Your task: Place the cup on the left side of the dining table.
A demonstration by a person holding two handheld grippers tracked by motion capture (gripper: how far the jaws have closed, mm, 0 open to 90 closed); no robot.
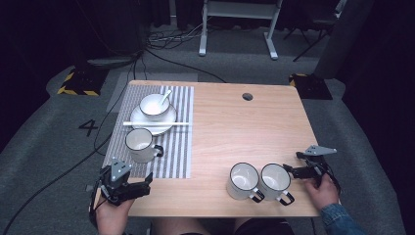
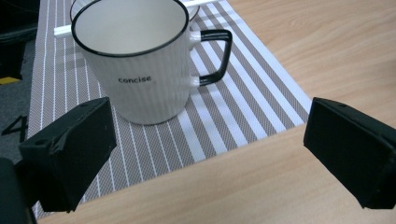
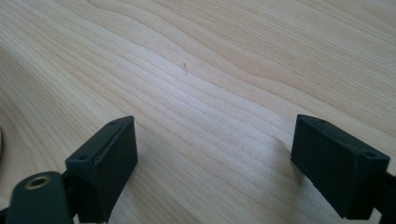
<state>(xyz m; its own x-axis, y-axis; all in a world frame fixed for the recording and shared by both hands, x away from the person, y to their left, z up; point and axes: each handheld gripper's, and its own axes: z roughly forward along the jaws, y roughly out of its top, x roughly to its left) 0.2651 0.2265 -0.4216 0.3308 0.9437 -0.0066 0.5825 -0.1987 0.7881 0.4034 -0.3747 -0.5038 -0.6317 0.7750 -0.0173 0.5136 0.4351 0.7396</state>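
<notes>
Mug [image 2: 140,70] on the striped mat [image 2: 243,102], just ahead of the left gripper [image 2: 205,154].
White, ribbed and round, with a black rim and squared black handle, it bears the word "concise"; the left gripper's blocky black jaws stand spread wide, holding nothing. The right gripper [image 1: 299,170], jaws likewise apart and bare over pale wood-grain worktop [image 3: 210,70], sits just beside two matching mugs [image 1: 259,181] standing side by side, touching.

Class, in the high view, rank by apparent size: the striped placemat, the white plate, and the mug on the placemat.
1. Grey-and-white striped placemat
2. White black-rimmed plate
3. White black-rimmed mug, smallest, though close to the plate
</notes>
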